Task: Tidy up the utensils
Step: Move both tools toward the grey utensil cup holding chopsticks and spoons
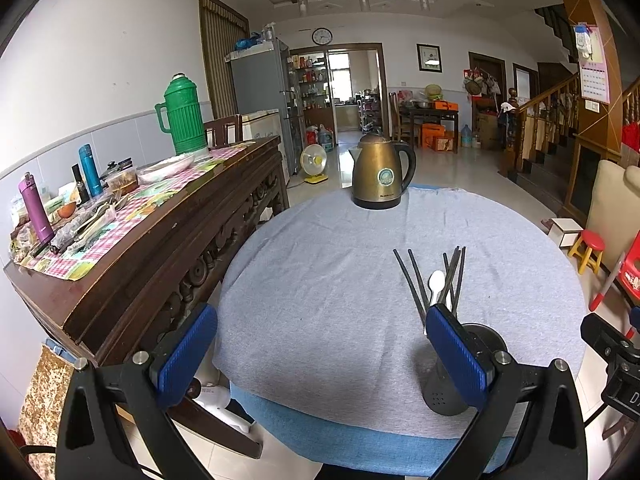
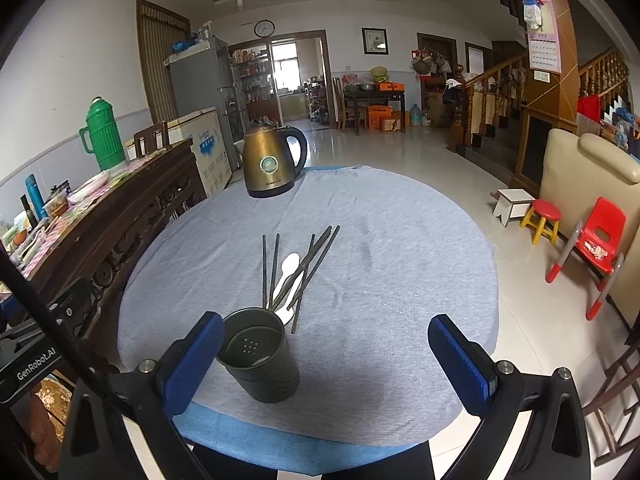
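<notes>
here, a round table [image 2: 400, 240] draped in a grey cloth, seen from its near edge through two hand-held tongs. near the front of the cloth, a dark metal cup [image 2: 260, 360] standing upright, empty, with small drain holes showing in its bottom. just behind the cup, a loose bundle of dark chopsticks [image 2: 308, 268] lying flat on the cloth, fanned out and pointing away toward the far side, some of them crossing. among the chopsticks, a white spoon [image 2: 289, 266], bowl end farthest from the cup, partly covered by the sticks, with a second white spoon end [image 2: 285, 314] showing right behind the cup's rim. far beyond the cup, at the back edge of the table, a brass-coloured kettle [image 2: 272, 164] with a black handle.

left tongs [image 1: 320, 356] spread wide, holding nothing, hovering over the near edge with the right-hand blue pad [image 1: 456, 356] in front of the cup [image 1: 452, 384]; touching or not cannot be told. right tongs [image 2: 326, 360] also spread wide and empty, the cup just beside the left-hand blue pad [image 2: 192, 360], inside the gap.

left of the cup, beyond the table, a dark carved sideboard [image 1: 168, 232] carrying a green flask [image 1: 184, 116].
</notes>
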The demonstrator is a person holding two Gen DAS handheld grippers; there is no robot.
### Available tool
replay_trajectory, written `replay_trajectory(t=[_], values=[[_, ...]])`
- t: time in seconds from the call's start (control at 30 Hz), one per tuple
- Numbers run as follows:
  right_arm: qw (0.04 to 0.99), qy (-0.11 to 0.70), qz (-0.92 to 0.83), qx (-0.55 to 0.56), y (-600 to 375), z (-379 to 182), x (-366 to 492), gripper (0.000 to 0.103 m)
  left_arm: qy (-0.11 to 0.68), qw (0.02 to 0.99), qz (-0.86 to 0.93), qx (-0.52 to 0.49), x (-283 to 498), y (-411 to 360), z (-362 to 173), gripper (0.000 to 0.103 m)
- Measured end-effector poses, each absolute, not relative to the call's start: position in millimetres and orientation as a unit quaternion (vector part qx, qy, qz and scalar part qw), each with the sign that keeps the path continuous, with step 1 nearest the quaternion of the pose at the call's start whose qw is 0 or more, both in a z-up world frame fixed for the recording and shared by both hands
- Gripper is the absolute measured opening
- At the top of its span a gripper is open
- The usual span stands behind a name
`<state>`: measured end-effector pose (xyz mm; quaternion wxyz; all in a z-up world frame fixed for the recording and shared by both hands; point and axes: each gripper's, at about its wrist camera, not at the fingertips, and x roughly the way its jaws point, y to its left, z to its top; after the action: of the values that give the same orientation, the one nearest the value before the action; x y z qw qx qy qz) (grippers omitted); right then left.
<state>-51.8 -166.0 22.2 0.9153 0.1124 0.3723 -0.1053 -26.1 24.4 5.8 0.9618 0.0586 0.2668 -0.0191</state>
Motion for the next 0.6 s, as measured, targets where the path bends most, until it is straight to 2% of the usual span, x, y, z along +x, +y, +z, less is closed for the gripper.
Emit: replay_trajectory(t=[0.6], values=[[0.913,0.377,-0.106,0.116,-165.7,21.8,-46.6,0.103,0.276,0.959,-0.021,0.055,-16.7,29.6,-1.0,0.103]])
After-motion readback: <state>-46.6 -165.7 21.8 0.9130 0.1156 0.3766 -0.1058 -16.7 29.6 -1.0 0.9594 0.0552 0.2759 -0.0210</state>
